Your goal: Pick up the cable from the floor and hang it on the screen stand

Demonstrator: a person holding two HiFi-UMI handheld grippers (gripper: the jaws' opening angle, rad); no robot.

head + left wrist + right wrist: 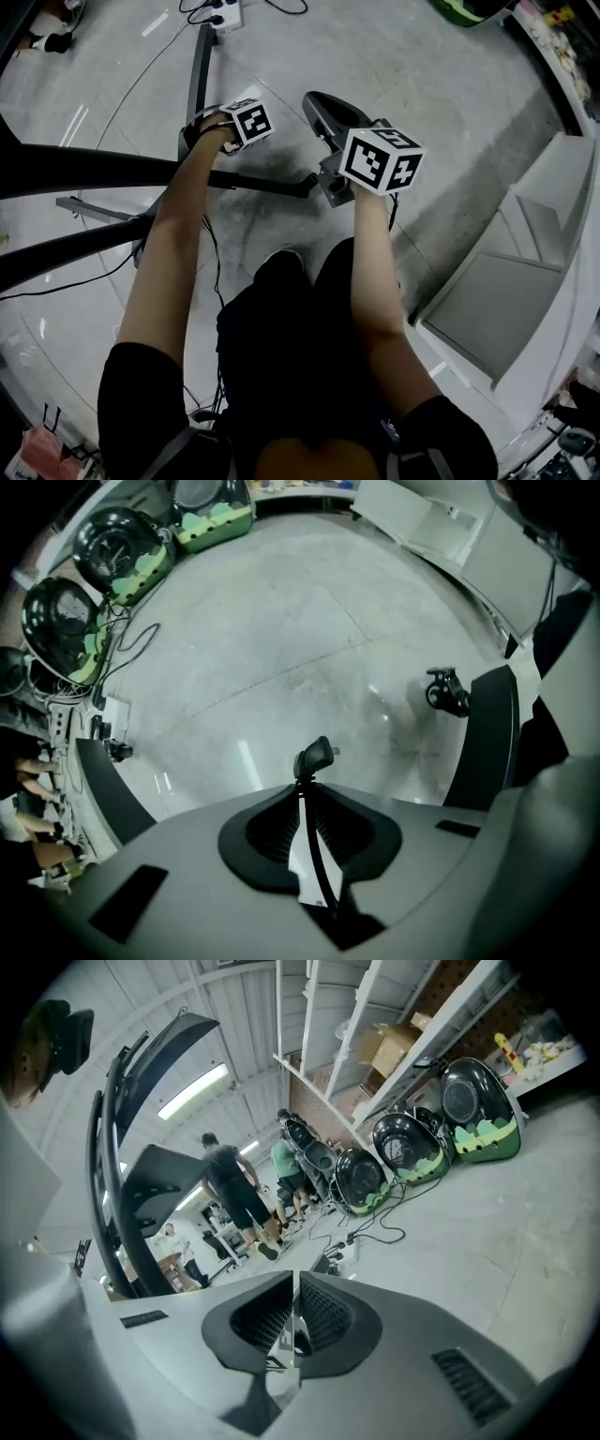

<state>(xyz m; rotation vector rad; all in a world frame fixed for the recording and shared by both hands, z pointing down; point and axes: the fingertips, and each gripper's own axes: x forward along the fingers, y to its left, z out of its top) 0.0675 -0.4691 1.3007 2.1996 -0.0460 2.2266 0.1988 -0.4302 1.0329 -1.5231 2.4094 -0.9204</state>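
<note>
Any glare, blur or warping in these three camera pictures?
Head view: dim, glare streaks on the floor. Left gripper view: heavy fisheye bending, floor reflections, cable plug sharp. Right gripper view: fisheye too, ceiling light blown out, distant people soft.

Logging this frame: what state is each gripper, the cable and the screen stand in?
left gripper: shut on the cable.
cable: pinched between the left jaws, plug end sticking out past them, in the air.
right gripper: shut, nothing between its jaws.
screen stand: standing on the floor; plug end not on it.
</note>
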